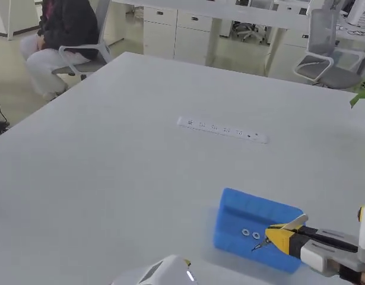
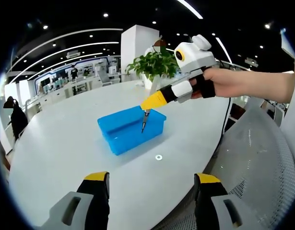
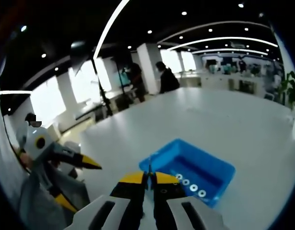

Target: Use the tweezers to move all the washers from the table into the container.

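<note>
The right gripper (image 3: 148, 181) has its yellow fingers pressed together on the slim metal tweezers (image 3: 148, 168), whose tip hangs over the blue rectangular plastic container (image 2: 125, 141) near one corner. Whether the tip carries anything is too small to tell. Four small flat metal washers (image 3: 194, 188) lie in a row on the container floor. A single loose washer (image 2: 159, 157) lies on the white desk (image 1: 111, 166) just beside the container's near wall in the left gripper view. If a washer is at the tip, it is best let go low inside the walls so it cannot bounce out. Then the tip should lift clear of the rim before swinging to the loose one, coming in shallow to nip its edge. The left gripper (image 2: 152, 184) hangs back with its fingers spread and empty, out of the way. A long white power strip (image 1: 222, 129) lies well apart mid-desk. A leafy green potted plant (image 2: 157, 64), a grey mesh chair (image 2: 262, 158) and a seated person (image 1: 63, 29) are off the work and block nothing.
</note>
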Demonstrator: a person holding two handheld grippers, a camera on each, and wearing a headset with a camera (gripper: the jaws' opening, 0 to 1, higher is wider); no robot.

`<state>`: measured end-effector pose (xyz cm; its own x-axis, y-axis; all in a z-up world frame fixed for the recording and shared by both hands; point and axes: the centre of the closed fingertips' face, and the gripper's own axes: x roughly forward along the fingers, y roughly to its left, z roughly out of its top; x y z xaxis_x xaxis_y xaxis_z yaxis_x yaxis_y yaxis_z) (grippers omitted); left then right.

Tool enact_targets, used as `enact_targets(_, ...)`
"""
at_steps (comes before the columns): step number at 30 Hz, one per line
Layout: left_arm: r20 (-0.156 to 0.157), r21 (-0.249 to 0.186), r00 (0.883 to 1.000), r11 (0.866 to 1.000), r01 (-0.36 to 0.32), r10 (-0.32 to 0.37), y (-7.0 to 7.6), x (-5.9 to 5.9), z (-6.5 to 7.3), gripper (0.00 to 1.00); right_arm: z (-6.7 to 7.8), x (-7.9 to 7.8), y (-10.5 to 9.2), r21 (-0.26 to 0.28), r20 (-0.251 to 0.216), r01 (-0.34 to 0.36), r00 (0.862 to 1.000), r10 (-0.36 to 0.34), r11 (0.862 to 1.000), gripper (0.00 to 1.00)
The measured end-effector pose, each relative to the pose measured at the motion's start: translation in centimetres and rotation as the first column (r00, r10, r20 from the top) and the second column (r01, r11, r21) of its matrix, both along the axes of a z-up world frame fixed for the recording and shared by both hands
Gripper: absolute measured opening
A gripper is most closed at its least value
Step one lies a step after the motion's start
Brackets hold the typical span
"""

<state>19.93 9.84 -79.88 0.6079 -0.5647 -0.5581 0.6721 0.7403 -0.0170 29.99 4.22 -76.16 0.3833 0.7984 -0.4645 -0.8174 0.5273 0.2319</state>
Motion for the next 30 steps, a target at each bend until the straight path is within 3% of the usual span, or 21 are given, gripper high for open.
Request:
enact_targets(8,0.0,0.001,1.0,1.0,-0.001,0.001,0.0,0.0,0.0,0.72,-3.1,-1.7,-0.2,-0.102,-0.051,-0.064,0.997,0.059,0.993,0.03)
enact_targets(15,0.002,0.003,1.0,1.0,0.001,-0.001,0.0,0.0,0.0,0.72,-4.6,-2.9,-0.1,-0.16,-0.062,-0.11,0.993,0.101,0.981,0.03)
enact_targets(25,0.002,0.006,1.0,1.0,0.004,-0.004,0.0,0.0,0.0,0.72,-5.0,-3.5,0.0,-0.168,-0.07,-0.133,0.99,0.122,0.977,0.04)
enact_targets(30,0.0,0.007,1.0,1.0,0.007,-0.007,-0.1,-0.1,0.0,0.72,-4.9,-4.3,0.5,-0.224,-0.025,-0.193,0.981,0.193,0.955,0.04)
